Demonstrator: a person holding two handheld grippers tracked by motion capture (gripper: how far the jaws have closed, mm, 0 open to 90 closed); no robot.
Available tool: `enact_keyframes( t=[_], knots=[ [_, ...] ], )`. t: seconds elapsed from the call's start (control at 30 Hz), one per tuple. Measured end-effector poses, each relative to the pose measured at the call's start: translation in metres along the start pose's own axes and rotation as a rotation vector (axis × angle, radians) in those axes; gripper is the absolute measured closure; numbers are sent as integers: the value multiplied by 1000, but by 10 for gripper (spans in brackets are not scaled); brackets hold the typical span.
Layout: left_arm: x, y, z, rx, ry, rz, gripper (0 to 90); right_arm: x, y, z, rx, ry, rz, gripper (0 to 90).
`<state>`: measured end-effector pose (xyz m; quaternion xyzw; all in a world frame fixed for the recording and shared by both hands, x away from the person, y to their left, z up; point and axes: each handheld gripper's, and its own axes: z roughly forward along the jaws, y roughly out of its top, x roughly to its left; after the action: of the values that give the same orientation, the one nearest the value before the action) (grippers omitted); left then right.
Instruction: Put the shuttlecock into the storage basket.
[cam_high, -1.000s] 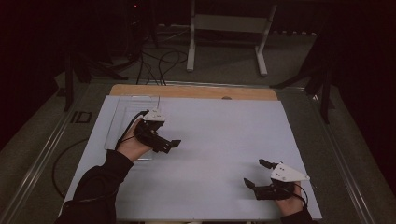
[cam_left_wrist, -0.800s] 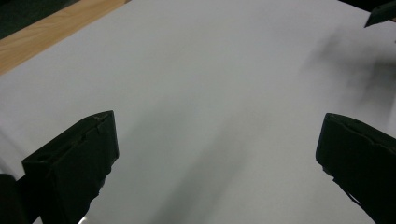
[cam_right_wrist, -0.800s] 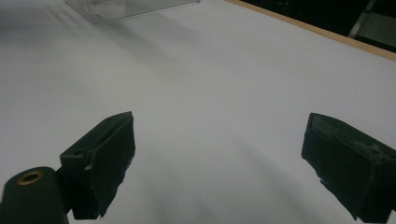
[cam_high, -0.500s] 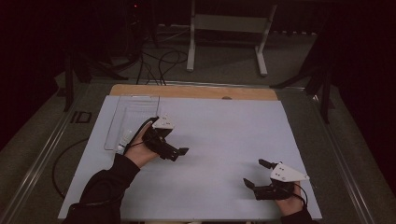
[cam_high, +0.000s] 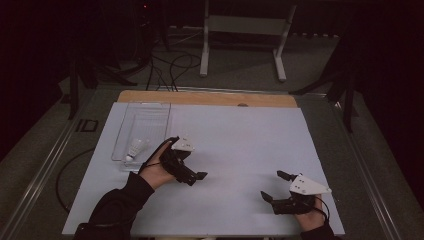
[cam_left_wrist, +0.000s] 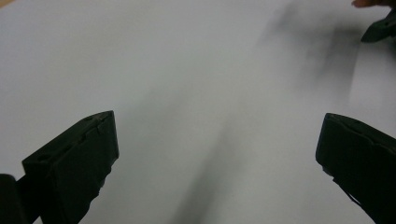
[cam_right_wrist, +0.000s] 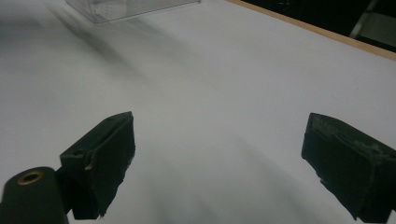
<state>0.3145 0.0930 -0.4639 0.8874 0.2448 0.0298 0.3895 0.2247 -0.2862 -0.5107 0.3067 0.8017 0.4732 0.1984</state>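
My left claw (cam_high: 192, 172) gapes wide at frame centre, just right of the clear tray (cam_high: 131, 117); my right claw (cam_high: 276, 187), lower right, also gapes wide, empty.

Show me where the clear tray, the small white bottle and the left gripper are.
clear tray (cam_high: 150, 106): high view, far rim.
small white bottle (cam_high: 135, 148): high view, its body, inside the tray.
left gripper (cam_high: 196, 178): high view, between the jaw tips.

No text, label, brand or number can be read anywhere. The white table (cam_high: 240, 150) is blank, and the clear tray (cam_high: 145, 120) by its left edge bears no legible marking.
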Motion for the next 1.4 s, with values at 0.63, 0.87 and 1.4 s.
enact_keyframes(
  t=[0.63,0.87,1.4],
  knots=[
    [-13,-31,2,20,-32,10,0,0,0,0,0,-1,1,95],
    [-16,-44,-2,20,-36,-1,0,0,0,0,-1,-2,-1,95],
    [-19,-80,-22,12,-17,-47,0,0,1,0,2,-2,-1,96]
  ],
)
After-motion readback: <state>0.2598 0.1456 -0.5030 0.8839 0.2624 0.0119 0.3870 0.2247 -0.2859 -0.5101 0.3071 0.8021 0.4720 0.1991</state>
